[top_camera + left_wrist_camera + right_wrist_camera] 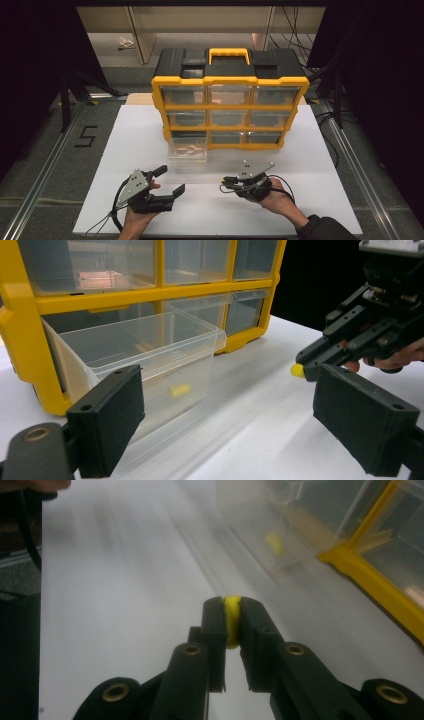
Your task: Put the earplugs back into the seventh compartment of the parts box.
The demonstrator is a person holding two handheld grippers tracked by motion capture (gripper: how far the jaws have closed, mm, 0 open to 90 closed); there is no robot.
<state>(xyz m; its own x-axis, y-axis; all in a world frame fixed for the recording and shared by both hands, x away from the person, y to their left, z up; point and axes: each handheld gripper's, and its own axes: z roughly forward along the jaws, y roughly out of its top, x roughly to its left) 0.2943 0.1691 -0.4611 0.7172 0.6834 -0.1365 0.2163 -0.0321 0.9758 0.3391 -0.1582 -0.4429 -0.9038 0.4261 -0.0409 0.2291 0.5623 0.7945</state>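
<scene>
Looking down from the high view, I hold my left gripper (167, 181) over the white tabletop (300, 200), its 2 flat black jaws spread wide with nothing between them. My right gripper (223, 184) sits well apart from it, jaws pinched together and pointing left, a grey 3-cornered plate on top. Behind both stands the organizer (230, 102), a boxy yellow plastic frame with a black lid, a yellow handle and 9 clear drawer fronts in 3 rows. Its bottom-left clear drawer (187, 150) is pulled out toward me.

From the left gripper view, my own jaws rise as 2 matte, slightly grainy rectangular pads, far apart. Between them I see the pulled-out drawer (150, 360), thin glossy see-through plastic with rounded corners, and a small yellow cylinder (179, 390) lying on its floor. To the right my other gripper (300, 371) hovers just above the table, a small rounded yellow piece (297, 370) poking out at its tip (soft-looking, like foam).

From the right gripper view, my jaws are clamped on that yellow piece (231, 620), which is squeezed into a narrow strip between the pads. Beyond, blurred, lie the drawer's clear wall (260, 525), the yellow cylinder (273, 542) inside it, and the yellow frame (380, 580) at right.
</scene>
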